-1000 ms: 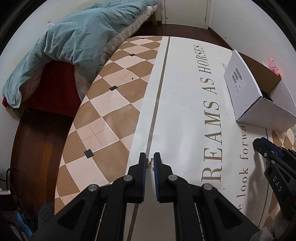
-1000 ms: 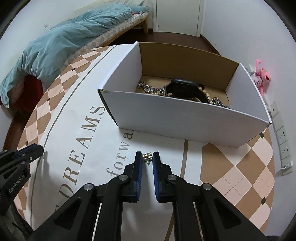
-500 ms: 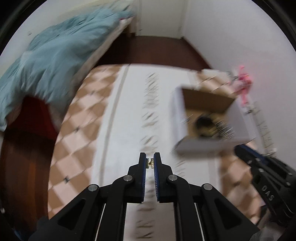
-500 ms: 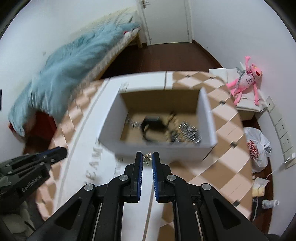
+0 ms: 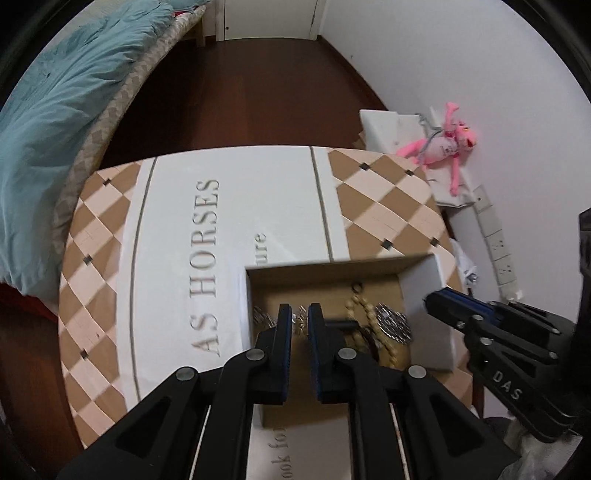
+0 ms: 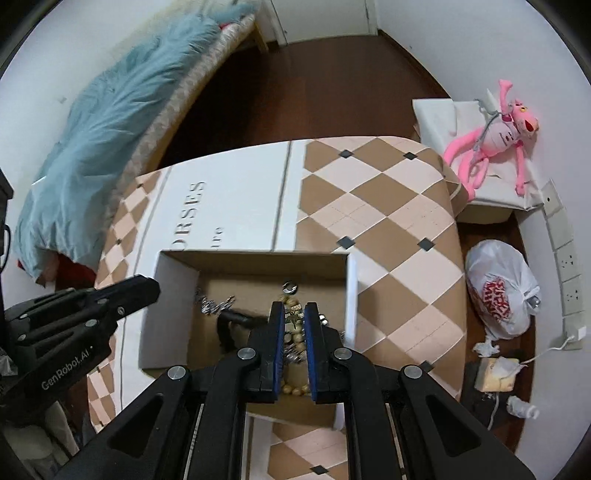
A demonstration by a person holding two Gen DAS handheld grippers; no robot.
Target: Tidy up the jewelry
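Earrings (image 5: 300, 322) (image 6: 293, 316) sit clenched in each claw (image 5: 300, 325) (image 6: 294, 319) above the box (image 6: 351, 291).

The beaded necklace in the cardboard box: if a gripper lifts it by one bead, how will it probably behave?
The beaded necklace is a string of small round beads lying in curves, so it would likely hang limp and swing. It lies among a silver chain and a black band in the cardboard box, so it may snag. It looks light.

Bedroom in a home: bed (image 6: 207, 70) with teal duvet (image 6: 110, 122) far left of claw; pink plush toy (image 6: 491, 136) right; door (image 5: 266, 18) beyond.
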